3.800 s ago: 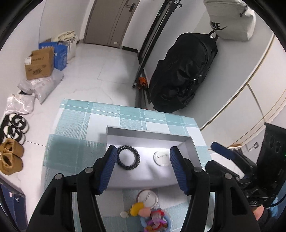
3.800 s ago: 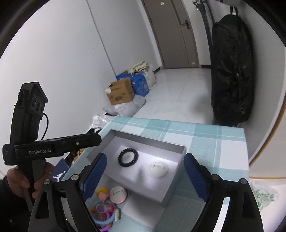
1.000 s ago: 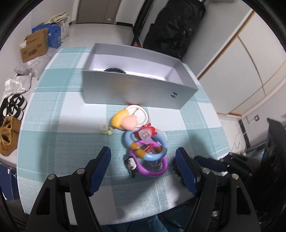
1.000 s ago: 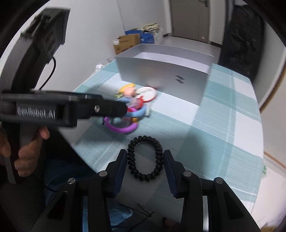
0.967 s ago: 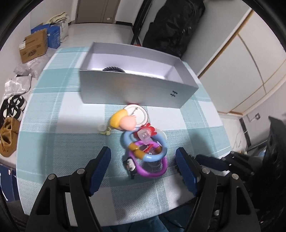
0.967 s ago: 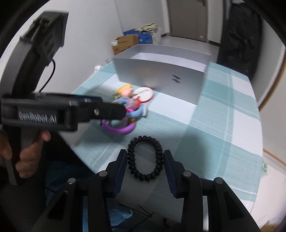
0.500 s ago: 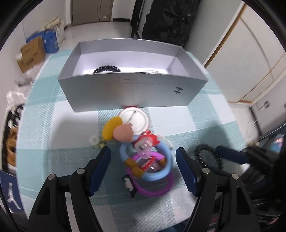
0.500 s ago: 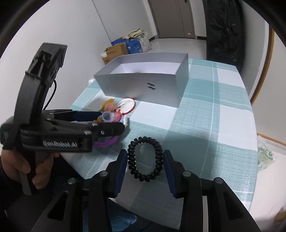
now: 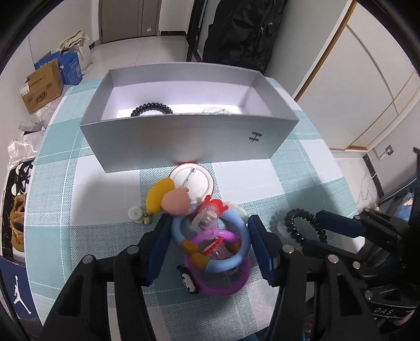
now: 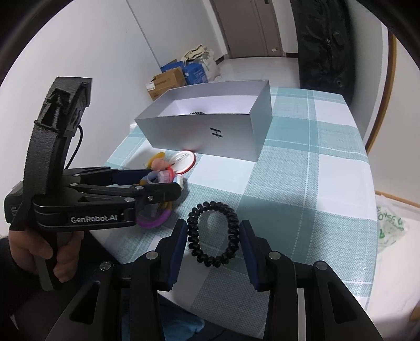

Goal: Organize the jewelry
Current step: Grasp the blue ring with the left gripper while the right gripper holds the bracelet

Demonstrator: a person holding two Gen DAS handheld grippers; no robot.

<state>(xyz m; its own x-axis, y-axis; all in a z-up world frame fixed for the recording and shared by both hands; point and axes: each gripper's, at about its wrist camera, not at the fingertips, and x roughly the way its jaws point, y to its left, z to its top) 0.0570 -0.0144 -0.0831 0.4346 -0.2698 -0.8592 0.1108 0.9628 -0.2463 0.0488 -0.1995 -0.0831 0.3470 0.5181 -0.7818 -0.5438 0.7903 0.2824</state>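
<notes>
White walls, pale tiled floor (image 9: 136, 49), brown door (image 9: 126, 18), cardboard boxes (image 9: 42, 85), black bag (image 9: 241, 28), teal checked tablecloth (image 9: 302, 170).

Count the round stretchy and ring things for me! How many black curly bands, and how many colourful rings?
Black curly bands: 2, one held in the right claw, one in the grey box.
Colourful rings: 2, a blue ring and a purple ring, between the closing left claw.
Total: 4.
</notes>
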